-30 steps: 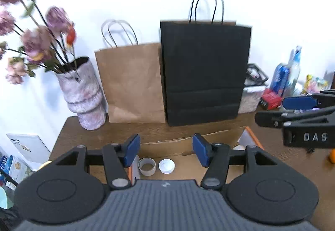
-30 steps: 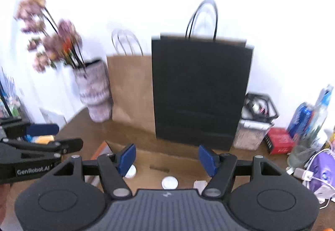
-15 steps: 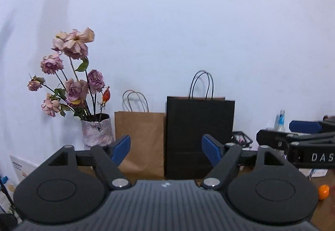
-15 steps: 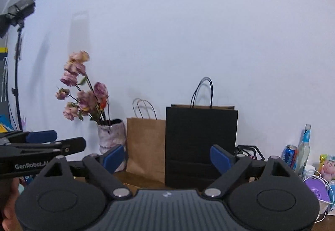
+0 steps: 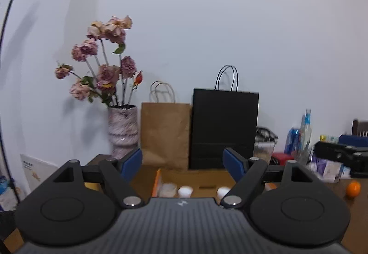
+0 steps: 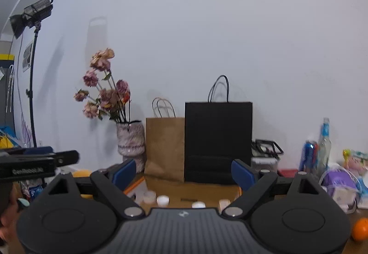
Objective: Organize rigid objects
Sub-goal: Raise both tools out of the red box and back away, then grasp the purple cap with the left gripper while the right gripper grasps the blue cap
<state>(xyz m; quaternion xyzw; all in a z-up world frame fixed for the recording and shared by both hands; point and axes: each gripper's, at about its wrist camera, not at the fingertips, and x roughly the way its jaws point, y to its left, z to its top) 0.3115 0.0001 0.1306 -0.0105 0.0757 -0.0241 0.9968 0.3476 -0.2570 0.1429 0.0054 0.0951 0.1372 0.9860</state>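
Observation:
A shallow cardboard box (image 5: pixel 197 179) (image 6: pixel 191 189) lies on the brown table below both grippers. In it sit a small tape roll (image 5: pixel 169 189) (image 6: pixel 149 196) and white bottle caps (image 5: pixel 185 191) (image 6: pixel 162 200). My left gripper (image 5: pixel 182 162) is open and empty, held back from and above the box. My right gripper (image 6: pixel 183 173) is open and empty, level with it. Each gripper shows from the side in the other's view (image 5: pixel 340 153) (image 6: pixel 39 162).
A black paper bag (image 5: pixel 224 130) and a brown paper bag (image 5: pixel 165 136) stand against the wall, with a vase of dried roses (image 5: pixel 123 129) to their left. Bottles, a can (image 6: pixel 309 155) and clutter sit at the right. An orange (image 5: pixel 353 188) (image 6: pixel 361 228) lies on the table.
Both grippers pulled back and up from over the box, the views first tipping up to the wall, then down again so the box contents reappear. Both stayed open.

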